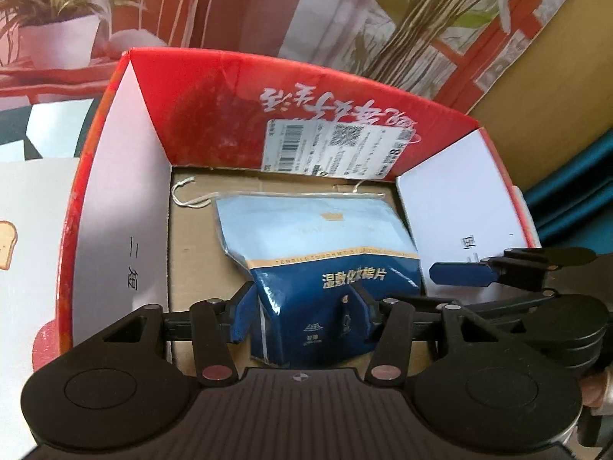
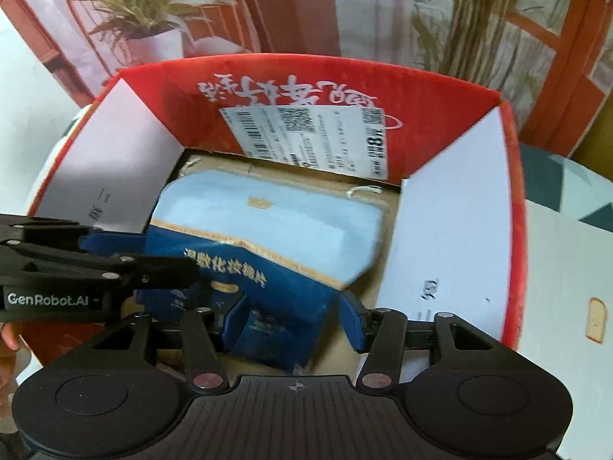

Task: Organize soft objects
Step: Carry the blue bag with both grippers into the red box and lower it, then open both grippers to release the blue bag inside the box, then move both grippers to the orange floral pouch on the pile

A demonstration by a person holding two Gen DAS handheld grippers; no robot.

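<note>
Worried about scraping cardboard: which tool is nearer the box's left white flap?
Left. The left tool sits on the pouch's side nearest that flap; the right tool straddles its other corner, toward the opposite flap.

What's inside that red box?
Inside the red box, a blue cotton-pad pouch lies on the brown cardboard floor, white drawstrings behind it. Anything beneath the pouch is hidden.

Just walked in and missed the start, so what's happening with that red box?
A person is working with two hand-held grippers over an open red box. A blue soft pack lies on the box's cardboard floor. The left hand-held gripper and the right hand-held gripper both straddle the pack's dark blue near end; whether their pads press it is unclear.
</note>
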